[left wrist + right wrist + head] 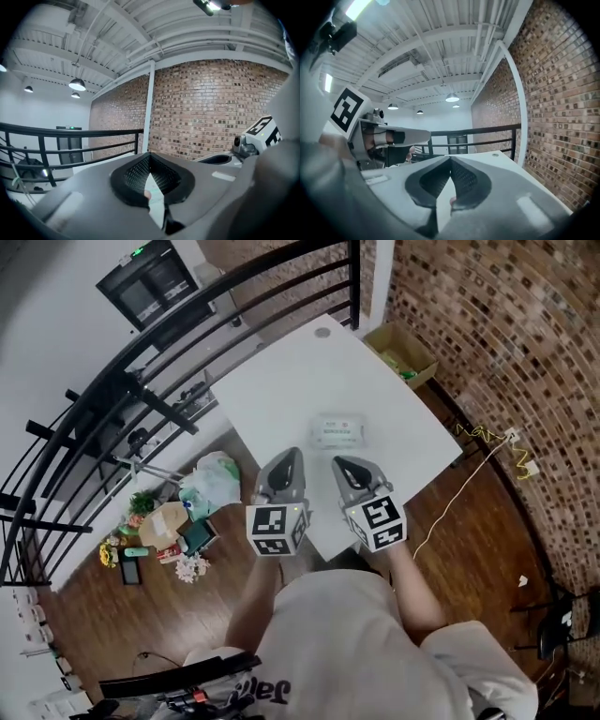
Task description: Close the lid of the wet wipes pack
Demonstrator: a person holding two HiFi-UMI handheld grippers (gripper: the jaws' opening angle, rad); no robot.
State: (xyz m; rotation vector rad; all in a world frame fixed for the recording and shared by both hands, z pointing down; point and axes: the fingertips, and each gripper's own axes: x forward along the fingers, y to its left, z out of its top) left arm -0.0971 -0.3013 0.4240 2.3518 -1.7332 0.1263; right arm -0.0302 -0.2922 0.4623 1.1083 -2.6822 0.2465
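Note:
The wet wipes pack (337,431), white with green print, lies flat on the white table (281,381), near its front right part. Whether its lid is down I cannot tell. Both grippers hang side by side above the table's near edge, short of the pack and apart from it. My left gripper (291,456) has its jaws together at the tips with nothing held, as its own view shows (149,156). My right gripper (339,463) is likewise shut and empty (450,160). Both gripper views look out level at the brick wall and railing, not at the pack.
A black railing (187,324) runs along the table's left and far sides. An open cardboard box (401,351) sits by the brick wall (487,324). Bags, flowers and small clutter (173,521) lie on the wooden floor at left. A yellow cable (478,451) trails at right.

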